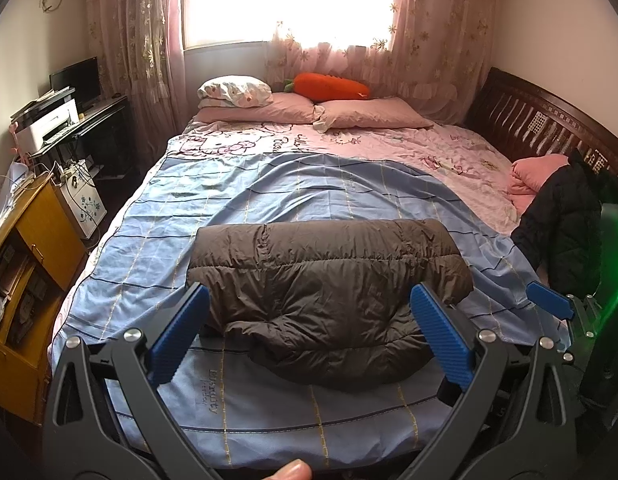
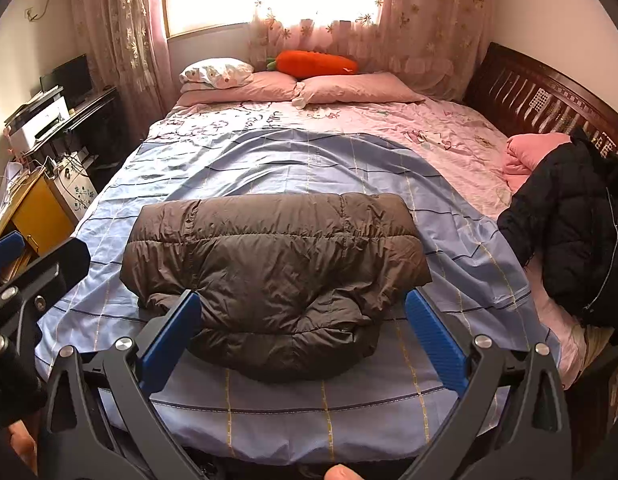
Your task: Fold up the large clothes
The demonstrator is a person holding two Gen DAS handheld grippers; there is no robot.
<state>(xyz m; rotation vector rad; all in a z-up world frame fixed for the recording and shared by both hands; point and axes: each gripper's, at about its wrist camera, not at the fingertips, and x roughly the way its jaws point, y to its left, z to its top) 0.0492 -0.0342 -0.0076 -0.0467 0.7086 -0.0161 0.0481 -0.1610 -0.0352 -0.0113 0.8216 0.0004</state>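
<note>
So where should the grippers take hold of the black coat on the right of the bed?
Judging by its pose, the black coat lies heaped at the bed's right edge, its hem hanging toward the near side. Grip the loose near edge by the zipper, coming from the foot of the bed, jaws open.

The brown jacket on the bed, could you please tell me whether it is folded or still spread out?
Folded. The brown jacket lies as a compact padded bundle on the blue sheet, with no sleeves sticking out.

Dark-grey frames — ribbed blue jaws
</note>
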